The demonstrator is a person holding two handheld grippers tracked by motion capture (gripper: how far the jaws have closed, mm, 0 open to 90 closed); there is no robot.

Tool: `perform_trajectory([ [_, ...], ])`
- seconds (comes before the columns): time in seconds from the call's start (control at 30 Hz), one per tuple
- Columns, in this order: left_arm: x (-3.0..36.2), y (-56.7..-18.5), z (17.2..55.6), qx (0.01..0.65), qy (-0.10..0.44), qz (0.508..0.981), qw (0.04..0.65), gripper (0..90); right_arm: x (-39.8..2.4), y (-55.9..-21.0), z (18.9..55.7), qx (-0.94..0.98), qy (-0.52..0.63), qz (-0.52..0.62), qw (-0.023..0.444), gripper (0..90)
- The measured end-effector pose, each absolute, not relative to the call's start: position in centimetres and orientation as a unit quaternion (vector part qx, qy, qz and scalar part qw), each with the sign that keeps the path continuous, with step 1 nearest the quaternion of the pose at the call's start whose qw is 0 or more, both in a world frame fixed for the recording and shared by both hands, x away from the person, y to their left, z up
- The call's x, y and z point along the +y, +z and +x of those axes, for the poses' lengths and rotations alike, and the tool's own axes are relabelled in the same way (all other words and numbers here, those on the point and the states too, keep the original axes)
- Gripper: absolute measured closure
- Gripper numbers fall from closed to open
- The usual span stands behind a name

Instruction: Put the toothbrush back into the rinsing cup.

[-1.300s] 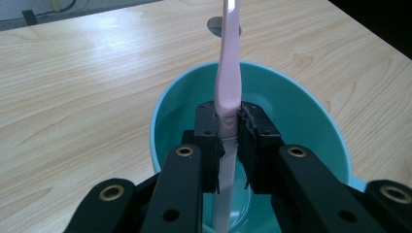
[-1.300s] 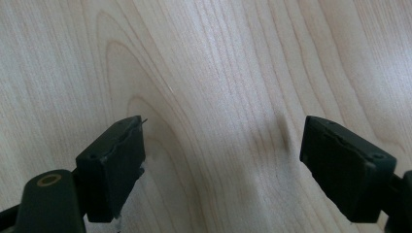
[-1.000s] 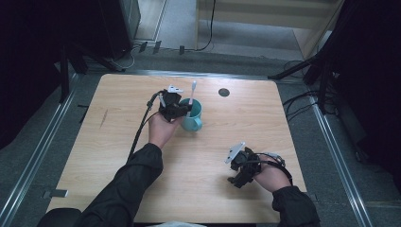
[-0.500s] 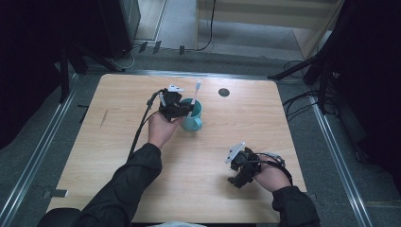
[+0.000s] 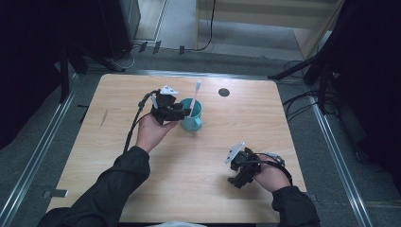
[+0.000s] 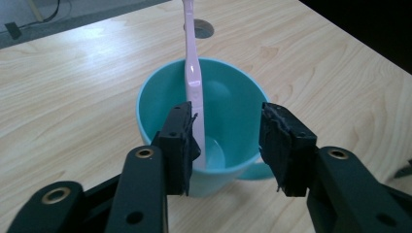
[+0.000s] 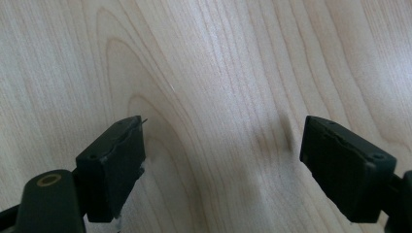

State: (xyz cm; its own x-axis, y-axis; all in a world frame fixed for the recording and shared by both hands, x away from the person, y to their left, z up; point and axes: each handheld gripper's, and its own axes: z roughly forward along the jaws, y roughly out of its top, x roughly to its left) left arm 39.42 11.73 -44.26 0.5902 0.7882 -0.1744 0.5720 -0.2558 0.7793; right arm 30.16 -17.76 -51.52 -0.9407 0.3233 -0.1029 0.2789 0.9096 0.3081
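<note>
Jaws of the left gripper (image 6: 228,145), just opening, flank one pink toothbrush (image 6: 194,82) in one teal cup (image 6: 228,111); the right gripper's (image 7: 223,160) spread jaws hold nothing.

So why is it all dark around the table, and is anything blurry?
High view: light falls on the wooden table, the room's edges stay black. Left gripper view: teal cup and pink toothbrush look sharp, with a shiny glint inside the cup. Right gripper view: the wood grain looks soft, slightly blurred.

Bare table (image 5: 198,161) lies open between the hands — the teal cup (image 5: 193,118) and its leaning toothbrush (image 5: 194,97) apparently block mid-table.
</note>
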Motion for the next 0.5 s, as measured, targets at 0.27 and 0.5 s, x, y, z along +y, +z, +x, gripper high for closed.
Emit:
perform_trajectory([
  [0.27,13.2,-44.1,37.9,0.433,0.12,0.782,0.432,48.7,-17.8,-51.6,30.1,0.974,0.145,0.154,0.077,16.5],
  [0.5,14.1,-44.4,36.2,0.418,0.121,0.801,0.411,45.2,-18.0,-51.4,30.1,0.973,0.145,0.159,0.079,16.5],
])
